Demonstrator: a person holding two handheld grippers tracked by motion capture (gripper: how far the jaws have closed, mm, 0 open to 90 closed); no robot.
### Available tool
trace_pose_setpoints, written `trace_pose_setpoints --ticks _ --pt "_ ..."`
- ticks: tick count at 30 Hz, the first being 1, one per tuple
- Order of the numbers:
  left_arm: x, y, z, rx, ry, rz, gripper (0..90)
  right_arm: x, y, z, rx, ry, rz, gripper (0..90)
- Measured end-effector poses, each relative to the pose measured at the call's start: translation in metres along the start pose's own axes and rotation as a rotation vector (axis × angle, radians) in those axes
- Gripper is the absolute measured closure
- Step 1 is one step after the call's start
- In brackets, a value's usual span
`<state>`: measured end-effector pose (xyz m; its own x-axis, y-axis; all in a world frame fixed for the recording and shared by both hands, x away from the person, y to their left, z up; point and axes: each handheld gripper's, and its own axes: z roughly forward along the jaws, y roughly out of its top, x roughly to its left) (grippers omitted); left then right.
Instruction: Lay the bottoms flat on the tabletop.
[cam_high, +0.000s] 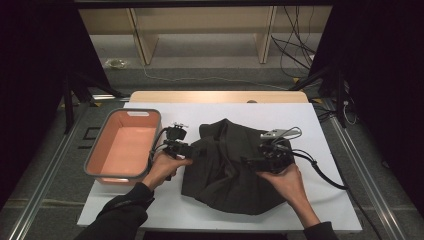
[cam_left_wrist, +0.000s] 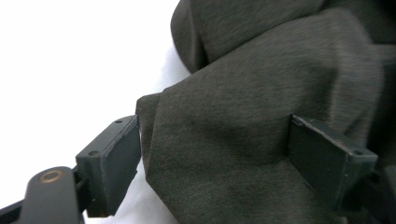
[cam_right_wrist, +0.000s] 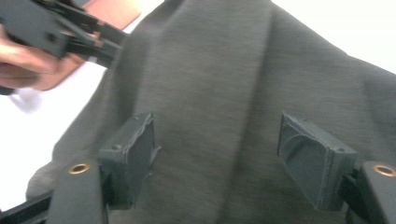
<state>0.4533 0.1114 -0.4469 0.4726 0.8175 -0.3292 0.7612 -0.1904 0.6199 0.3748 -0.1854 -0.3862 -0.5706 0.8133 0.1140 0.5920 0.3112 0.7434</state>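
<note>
White table (cam_high: 300, 120) over a wooden top, dark curtains either side, cables on the floor behind.

Far left: pink bin (cam_high: 102, 145) with a grey rim, sitting on the table's left edge, nothing visible inside.

Just right of the bin: my left gripper (cam_high: 197, 150), left hand (cam_high: 167, 167) wrapped round its body. It points right, tips at the left edge of the cloth (cam_high: 225, 170). In the left gripper view my jaws stand wide apart, a corner of the cloth (cam_left_wrist: 224, 135) lying between them. The left pad is beside the cloth's edge, the right one sits against a fold. No squeeze on the fabric that I can see, so not clamped.

Centre: the cloth is dark grey, crumpled, heaped mid-table with folds running up toward the far side. White table shows all round it. It's apart from the bin.

Right: my right gripper (cam_high: 250, 162) points left onto the cloth's right half, right hand (cam_high: 285, 180) under it, cable trailing off right. In the right gripper view my jaws are spread wide, cloth (cam_right_wrist: 215, 93) under and between them, pads not pressing it. Left gripper (cam_right_wrist: 109, 49) shows top-left there, at the cloth's far edge.
</note>
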Motion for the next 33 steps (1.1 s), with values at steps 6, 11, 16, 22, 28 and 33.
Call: trace_pose_setpoints --ticks 6,11,16,22,28,33 --pt "0.004 -0.011 0.019 0.052 -0.126 -0.028 35.3 0.012 -0.001 0.014 0.047 0.036 -0.031 26.4" --pt "-0.008 -0.014 0.018 0.06 -0.14 0.041 76.6 0.014 -0.006 0.026 0.094 0.004 -0.042 59.7" --pt "-0.01 -0.013 0.007 0.035 -0.15 0.073 84.4 0.006 -0.008 0.015 0.078 -0.023 -0.043 86.0" --pt "-0.012 -0.011 -0.015 -0.015 -0.168 0.118 85.0 -0.027 -0.018 -0.009 0.043 -0.098 0.027 87.9" --pt "-0.017 -0.014 -0.019 -0.017 -0.155 0.153 85.0 -0.076 -0.033 -0.033 0.008 -0.257 0.125 88.3" --pt "-0.016 -0.015 -0.019 -0.017 -0.153 0.151 84.8 -0.107 -0.051 -0.039 0.032 -0.301 0.206 88.2"
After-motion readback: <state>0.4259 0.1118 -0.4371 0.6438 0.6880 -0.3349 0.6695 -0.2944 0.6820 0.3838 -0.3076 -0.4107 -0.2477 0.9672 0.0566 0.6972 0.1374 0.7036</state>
